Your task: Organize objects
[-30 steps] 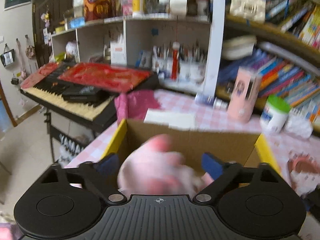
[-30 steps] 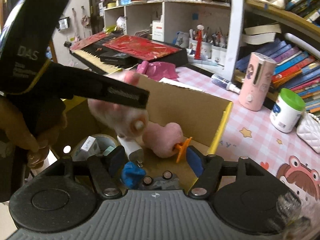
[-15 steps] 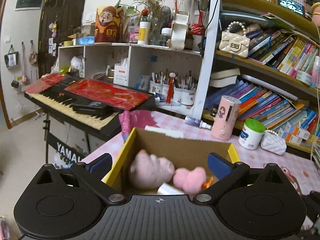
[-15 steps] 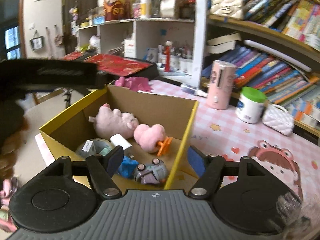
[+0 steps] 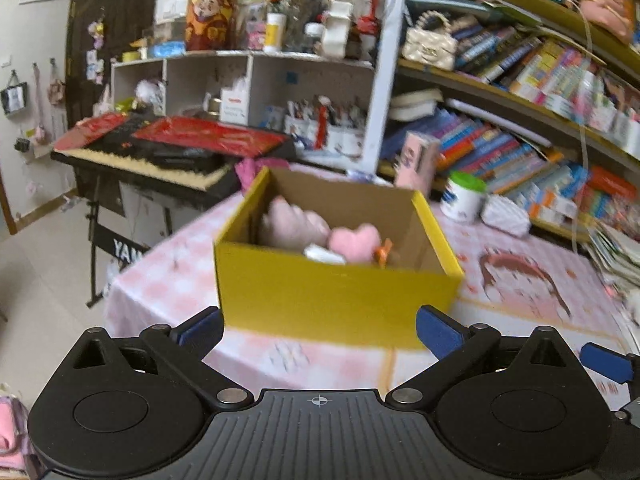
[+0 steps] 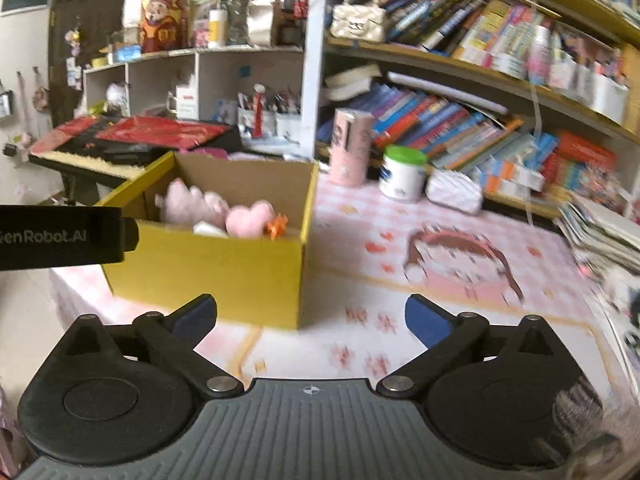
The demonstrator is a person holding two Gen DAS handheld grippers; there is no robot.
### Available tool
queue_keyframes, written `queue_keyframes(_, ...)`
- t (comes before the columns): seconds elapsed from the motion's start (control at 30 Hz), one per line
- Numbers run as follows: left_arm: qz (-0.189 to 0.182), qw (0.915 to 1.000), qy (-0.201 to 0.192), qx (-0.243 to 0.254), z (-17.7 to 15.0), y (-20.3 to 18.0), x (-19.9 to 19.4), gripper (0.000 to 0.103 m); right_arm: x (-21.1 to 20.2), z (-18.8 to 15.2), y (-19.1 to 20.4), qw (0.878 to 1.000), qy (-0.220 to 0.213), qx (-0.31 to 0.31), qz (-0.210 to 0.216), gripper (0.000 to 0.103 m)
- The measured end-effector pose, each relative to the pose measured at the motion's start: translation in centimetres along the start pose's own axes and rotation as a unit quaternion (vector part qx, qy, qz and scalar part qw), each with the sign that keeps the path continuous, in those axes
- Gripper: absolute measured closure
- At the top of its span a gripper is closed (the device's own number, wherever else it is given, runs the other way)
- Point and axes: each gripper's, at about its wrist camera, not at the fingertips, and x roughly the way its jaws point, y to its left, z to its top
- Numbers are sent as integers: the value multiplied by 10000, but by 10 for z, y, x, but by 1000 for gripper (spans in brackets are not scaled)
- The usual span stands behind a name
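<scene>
A yellow cardboard box [image 5: 332, 296] [image 6: 208, 268] stands on the pink checked tablecloth. Inside lie a pale pink plush animal [image 5: 292, 224] [image 6: 192, 206], a pink plush heart [image 5: 354, 242] [image 6: 248, 220] with an orange piece beside it, and a white item. My left gripper [image 5: 318, 330] hangs in front of the box's near wall, wide open and empty. My right gripper [image 6: 310, 318] is off the box's right corner above the cloth, its jaws opening wide with nothing between them. The left gripper's black body [image 6: 60, 236] shows at the left edge of the right wrist view.
Behind the box stand a pink cylinder [image 6: 350, 148], a white jar with a green lid [image 6: 402, 174] and a white quilted pouch [image 6: 454, 192]. Bookshelves [image 6: 480, 120] fill the right; a keyboard [image 5: 160, 152] stands left. A paper stack [image 6: 600, 236] lies at the right.
Both grippers have drawn back from over the box to in front of it. The left let go of the plush animal, which now lies in the box. The right jaws have spread wider.
</scene>
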Motion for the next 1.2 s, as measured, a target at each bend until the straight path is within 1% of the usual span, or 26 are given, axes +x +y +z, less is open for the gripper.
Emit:
queue_keyframes(0.1, -158, 9998, 90, 87, -18, -9, -12, 0, -15, -15, -4, 9998, 90, 91, -118, 0)
queue_keyframes(0.2, -349, 9987, 205, 320, -29, -19, -18, 0, -28, -27, -11, 9992, 165, 253, -268, 0)
queue_keyframes(0.4, -701, 9939, 241, 822, -42, -42, -29, 0, -50, -45, -26, 9968, 236, 514, -559, 0)
queue_keyframes(0.6, -915, 9899, 244, 1059, -50, -62, -36, 0, -61, -56, -41, 9937, 361, 785, -719, 0)
queue_keyframes(0.77, -982, 9886, 407, 1064, -56, -72, -36, 0, -67, -64, -51, 9901, 532, 1001, -826, 0)
queue_keyframes(0.9, -954, 9883, 503, 1075, -60, -79, -36, 0, -67, -67, -55, 9875, 660, 1099, -919, 0)
queue_keyframes(1.2, -983, 9868, 591, 1145, -62, -85, -37, 0, -71, -72, -61, 9862, 734, 1144, -951, 0)
